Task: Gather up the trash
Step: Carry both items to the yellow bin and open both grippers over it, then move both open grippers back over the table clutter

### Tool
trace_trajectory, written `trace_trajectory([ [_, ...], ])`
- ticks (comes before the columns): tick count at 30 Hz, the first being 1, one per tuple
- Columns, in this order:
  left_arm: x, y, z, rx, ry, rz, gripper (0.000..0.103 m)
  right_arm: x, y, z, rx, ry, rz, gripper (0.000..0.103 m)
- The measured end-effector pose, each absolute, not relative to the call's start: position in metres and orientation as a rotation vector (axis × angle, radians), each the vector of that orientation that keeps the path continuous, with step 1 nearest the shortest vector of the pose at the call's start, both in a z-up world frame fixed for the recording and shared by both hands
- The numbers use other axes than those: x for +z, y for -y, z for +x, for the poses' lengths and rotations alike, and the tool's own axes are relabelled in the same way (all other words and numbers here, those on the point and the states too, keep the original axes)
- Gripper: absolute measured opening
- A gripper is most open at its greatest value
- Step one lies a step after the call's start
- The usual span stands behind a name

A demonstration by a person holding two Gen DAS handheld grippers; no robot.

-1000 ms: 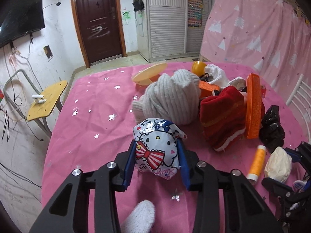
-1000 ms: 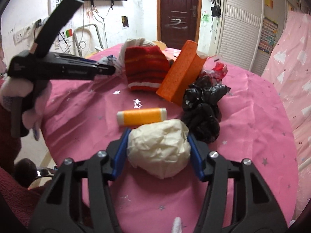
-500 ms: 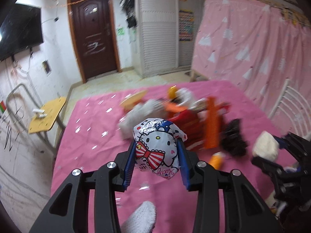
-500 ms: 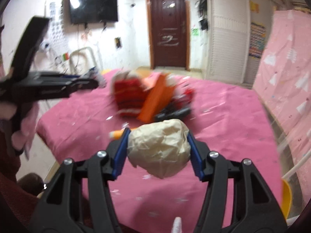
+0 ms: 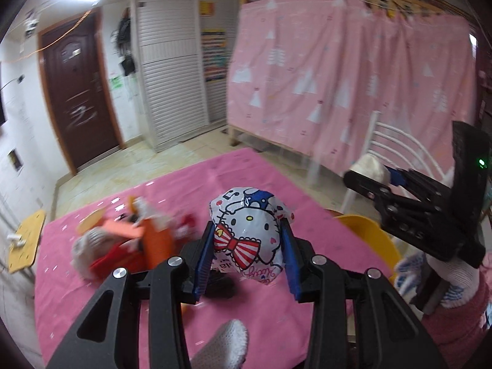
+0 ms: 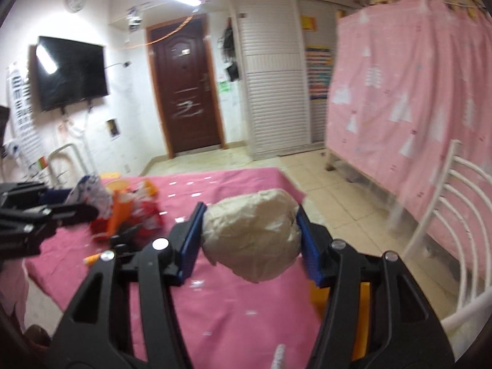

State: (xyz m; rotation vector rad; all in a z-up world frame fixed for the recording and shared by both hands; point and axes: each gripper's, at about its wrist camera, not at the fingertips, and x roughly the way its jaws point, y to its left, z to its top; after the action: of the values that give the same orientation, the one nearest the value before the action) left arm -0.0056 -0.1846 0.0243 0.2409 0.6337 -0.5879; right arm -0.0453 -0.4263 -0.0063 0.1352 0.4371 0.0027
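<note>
My left gripper (image 5: 247,238) is shut on a crumpled Hello Kitty foil wrapper (image 5: 247,230) and holds it high above the pink table (image 5: 172,190). My right gripper (image 6: 250,233) is shut on a cream crumpled paper ball (image 6: 250,235), lifted above the table's right edge. In the left wrist view the right gripper (image 5: 378,172) is at the right with the paper ball (image 5: 370,166) in it. In the right wrist view the left gripper (image 6: 86,206) is at the left with the wrapper (image 6: 90,193).
A pile of a knit hat (image 5: 84,247), red cloth (image 5: 117,255) and an orange block (image 5: 153,240) lies on the table's left part. A yellow bin (image 5: 369,236) stands beside the table's right edge, also low in the right wrist view (image 6: 363,307). A white chair (image 6: 455,215) is right of it.
Both grippers have risen well above the table and swung right with their loads. The pile has dropped away to the left and the yellow bin has come into view.
</note>
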Motion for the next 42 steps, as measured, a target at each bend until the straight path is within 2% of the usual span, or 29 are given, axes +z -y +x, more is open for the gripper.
trace_trajectory([
  [16, 0.009, 0.351, -0.005, -0.847, -0.737, 0.251, 0.033, -0.007, 0.546, -0.079, -0.235, -0.370, 0.315, 0.055],
  [18, 0.005, 0.363, -0.002, -0.862, -0.752, 0.237, 0.042, -0.009, 0.552, -0.080, -0.239, -0.368, 0.337, 0.056],
  [20, 0.001, 0.370, 0.001, -0.864, -0.773, 0.212, 0.056, -0.012, 0.554, -0.080, -0.237, -0.366, 0.349, 0.056],
  [22, -0.001, 0.372, 0.006, -0.852, -0.790, 0.184, 0.062, -0.012, 0.556, -0.080, -0.232, -0.365, 0.357, 0.056],
  [25, -0.004, 0.365, 0.011, -0.815, -0.820, 0.166, 0.063, -0.013, 0.558, -0.079, -0.221, -0.372, 0.366, 0.056],
  [29, 0.001, 0.344, 0.012, -0.772, -0.819, 0.122, 0.063, -0.016, 0.558, -0.071, -0.217, -0.400, 0.368, 0.074],
  [42, 0.003, 0.300, 0.017, -0.681, -0.819, 0.082, 0.068, -0.019, 0.526, -0.056, -0.175, -0.440, 0.292, 0.075],
])
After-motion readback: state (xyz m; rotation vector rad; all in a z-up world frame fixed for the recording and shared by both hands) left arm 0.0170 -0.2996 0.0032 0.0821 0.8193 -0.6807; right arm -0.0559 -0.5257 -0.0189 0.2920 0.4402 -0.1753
